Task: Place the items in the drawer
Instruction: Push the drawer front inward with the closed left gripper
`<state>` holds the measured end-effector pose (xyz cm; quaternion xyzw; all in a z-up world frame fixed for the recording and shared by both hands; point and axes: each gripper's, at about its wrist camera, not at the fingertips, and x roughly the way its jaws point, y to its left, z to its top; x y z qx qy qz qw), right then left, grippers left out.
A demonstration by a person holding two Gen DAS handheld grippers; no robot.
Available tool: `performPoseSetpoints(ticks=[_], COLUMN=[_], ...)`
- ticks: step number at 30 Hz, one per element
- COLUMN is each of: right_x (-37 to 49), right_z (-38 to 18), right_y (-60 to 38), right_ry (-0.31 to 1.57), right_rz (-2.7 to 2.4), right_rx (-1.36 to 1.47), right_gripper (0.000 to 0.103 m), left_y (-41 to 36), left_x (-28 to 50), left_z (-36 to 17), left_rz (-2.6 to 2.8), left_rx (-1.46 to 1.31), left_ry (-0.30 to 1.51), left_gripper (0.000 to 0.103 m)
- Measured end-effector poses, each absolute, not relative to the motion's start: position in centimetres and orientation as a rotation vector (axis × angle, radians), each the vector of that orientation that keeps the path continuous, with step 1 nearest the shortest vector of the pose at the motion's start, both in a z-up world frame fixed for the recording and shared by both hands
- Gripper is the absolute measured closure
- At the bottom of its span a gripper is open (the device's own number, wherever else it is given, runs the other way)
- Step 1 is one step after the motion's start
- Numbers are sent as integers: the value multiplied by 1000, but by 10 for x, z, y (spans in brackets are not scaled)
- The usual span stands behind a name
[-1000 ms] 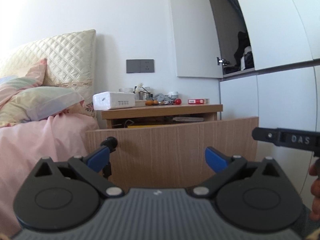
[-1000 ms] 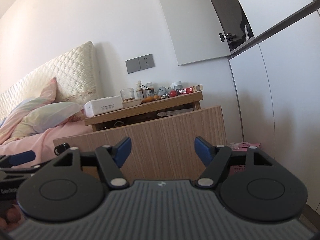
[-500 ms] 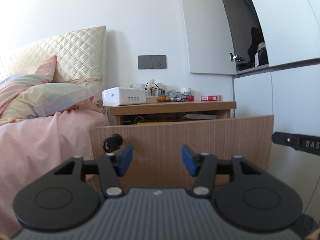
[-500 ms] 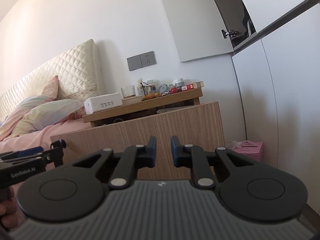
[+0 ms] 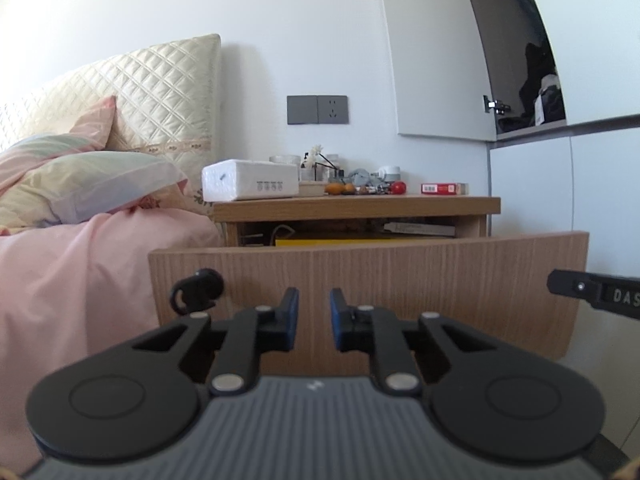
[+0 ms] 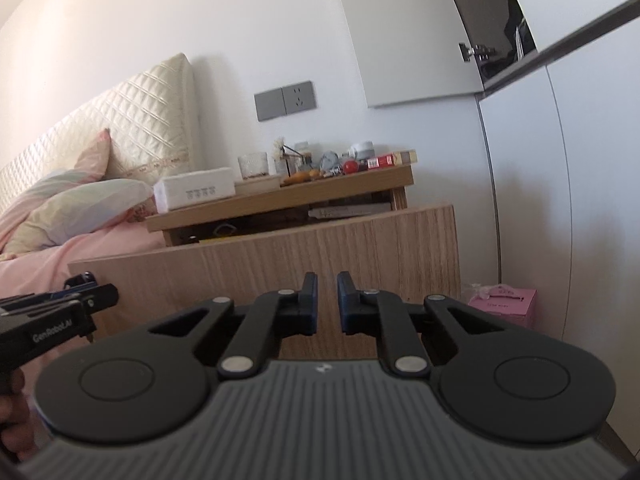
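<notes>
Straight ahead through your left wrist camera, the left gripper (image 5: 314, 314) shows its blue-padded fingers nearly together, gripping nothing, before the pulled-out wood-grain drawer front (image 5: 368, 272); a white rectangular box (image 5: 250, 180) sits at the nightstand top's left edge. Only your right wrist camera shows the pink carton (image 6: 502, 306) on the floor, and the right gripper (image 6: 327, 300) likewise narrow and empty.

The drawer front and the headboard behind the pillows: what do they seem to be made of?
Drawer front: light wood or wood-look laminate, matte; straight vertical grain lines show, but solid or veneer cannot be told. Headboard: padded cream fabric or faux leather, slightly shiny, with diamond quilting.
</notes>
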<state>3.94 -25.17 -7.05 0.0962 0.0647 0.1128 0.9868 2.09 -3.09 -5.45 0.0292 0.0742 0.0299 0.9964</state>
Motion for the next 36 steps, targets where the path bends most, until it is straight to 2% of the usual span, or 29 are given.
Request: performPoseSetpoints(ticks=[36], right_x=[99], right_z=[-82], right_y=[-250], right_ry=[188], right_rz=[244], right_rx=[238], right_gripper=[93], left_y=[-32], left_x=[86], left_z=[-59], left_rz=[83], left_rx=[49], left_ry=[181], left_gripper=[88])
